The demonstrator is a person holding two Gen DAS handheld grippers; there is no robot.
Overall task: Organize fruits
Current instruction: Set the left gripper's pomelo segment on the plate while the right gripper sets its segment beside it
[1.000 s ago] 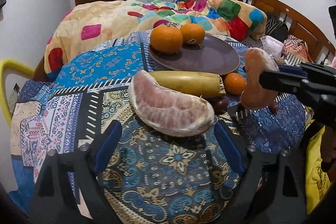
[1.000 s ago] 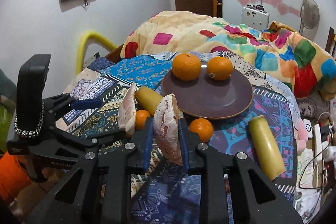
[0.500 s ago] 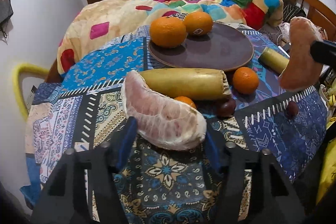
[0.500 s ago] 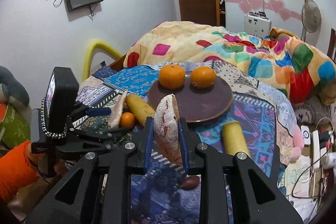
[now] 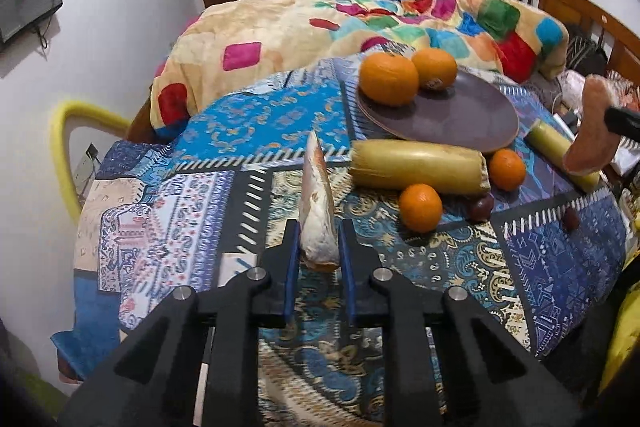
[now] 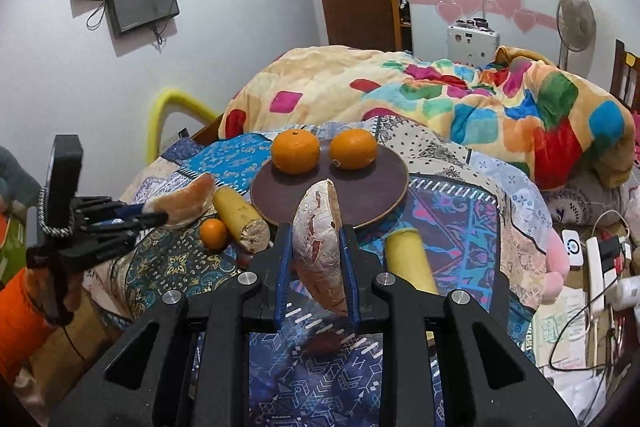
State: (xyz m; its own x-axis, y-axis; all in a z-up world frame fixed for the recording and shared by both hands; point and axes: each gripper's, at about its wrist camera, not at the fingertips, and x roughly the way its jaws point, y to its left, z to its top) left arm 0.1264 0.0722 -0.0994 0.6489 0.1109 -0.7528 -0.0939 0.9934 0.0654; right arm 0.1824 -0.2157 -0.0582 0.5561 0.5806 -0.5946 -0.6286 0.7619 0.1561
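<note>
Right wrist view: the right gripper point(image 6: 316, 267) is clenched on a pomelo segment point(image 6: 320, 251), held edge-up with its long axis running forward and up, away from the camera. Straight ahead and just past the segment's tip lies the dark plate point(image 6: 360, 203), with two oranges point(image 6: 295, 151) sitting side by side on its far half and its near half bare. So for this hand the target lies dead ahead along the fingers, and by my reading a short forward reach followed by a lowering would land the segment on the open part of the plate.

In the left wrist view the left gripper point(image 5: 318, 259) is likewise closed on a second pomelo segment point(image 5: 318, 203), also on edge and pointing forward. Here the plate point(image 5: 460, 115) lies ahead and off to the right, beyond the long yellow fruit point(image 5: 418, 167) that lies crosswise on the patterned worktop point(image 5: 180, 207), with a small orange point(image 5: 420, 207) just in front of it. That hand would have to carry up and over those two to get there.

The right hand is the nearer and has the clearer path. Whether either segment hangs fully clear of the cloth is hard to judge through the fisheye, though both look lifted. A second yellow fruit point(image 6: 408, 259) lies just right of the right gripper, beside the plate's rim.
</note>
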